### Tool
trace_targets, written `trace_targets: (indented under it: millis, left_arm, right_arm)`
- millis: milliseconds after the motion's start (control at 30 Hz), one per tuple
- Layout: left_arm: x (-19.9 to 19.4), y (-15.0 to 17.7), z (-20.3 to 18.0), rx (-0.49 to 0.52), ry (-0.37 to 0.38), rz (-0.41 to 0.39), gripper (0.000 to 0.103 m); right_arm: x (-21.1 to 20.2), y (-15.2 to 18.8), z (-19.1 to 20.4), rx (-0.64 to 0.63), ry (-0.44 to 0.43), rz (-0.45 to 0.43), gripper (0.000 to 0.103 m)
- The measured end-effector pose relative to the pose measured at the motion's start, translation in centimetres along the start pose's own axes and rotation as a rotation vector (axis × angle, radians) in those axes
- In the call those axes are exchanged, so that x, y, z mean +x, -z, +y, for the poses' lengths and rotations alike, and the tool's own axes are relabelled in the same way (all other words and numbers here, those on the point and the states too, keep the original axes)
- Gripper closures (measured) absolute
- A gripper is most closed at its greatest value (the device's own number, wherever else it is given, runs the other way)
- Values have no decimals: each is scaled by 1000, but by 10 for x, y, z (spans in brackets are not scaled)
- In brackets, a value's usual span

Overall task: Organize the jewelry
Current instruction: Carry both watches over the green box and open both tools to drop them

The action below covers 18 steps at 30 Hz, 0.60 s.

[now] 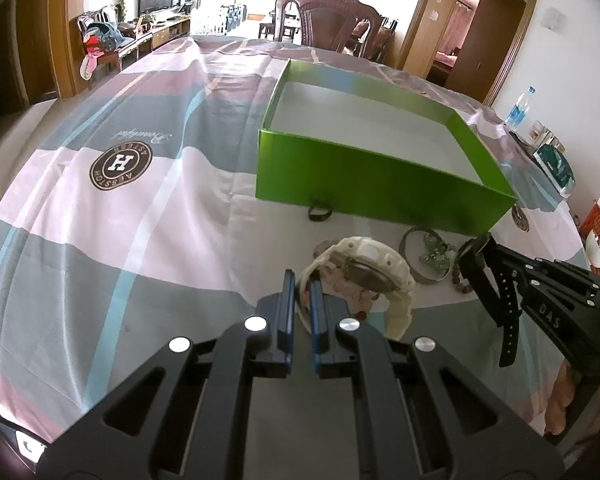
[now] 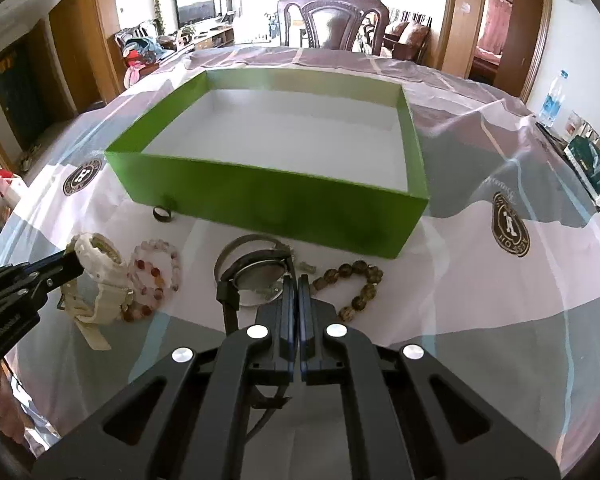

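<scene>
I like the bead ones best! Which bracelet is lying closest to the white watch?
The pink beaded bracelet: it lies right against the white watch, while the brown beaded bracelet sits far off on the other side, past the black watch.

i count two watches, one white (image 2: 100,276) and one black (image 2: 256,276). two bead bracelets, one pink (image 2: 156,276), one brown (image 2: 352,284). one grey bangle (image 2: 240,246), one dark ring (image 2: 162,213), one green box (image 2: 284,204), one water bottle (image 2: 552,98), one wooden chair (image 2: 332,20).
</scene>
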<state>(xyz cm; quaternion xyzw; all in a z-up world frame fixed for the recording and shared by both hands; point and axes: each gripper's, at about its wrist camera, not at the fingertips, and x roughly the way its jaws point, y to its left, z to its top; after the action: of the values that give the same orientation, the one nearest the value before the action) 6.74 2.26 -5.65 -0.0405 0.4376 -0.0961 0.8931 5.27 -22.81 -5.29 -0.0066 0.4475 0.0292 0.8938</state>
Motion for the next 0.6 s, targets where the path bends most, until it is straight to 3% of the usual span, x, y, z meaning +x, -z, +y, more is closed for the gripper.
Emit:
trace_targets:
  millis: [600]
  left_arm:
    - [2, 3, 0, -4, -4, 6, 95]
  right_arm:
    - [6, 6, 5, -3, -31, 16, 100]
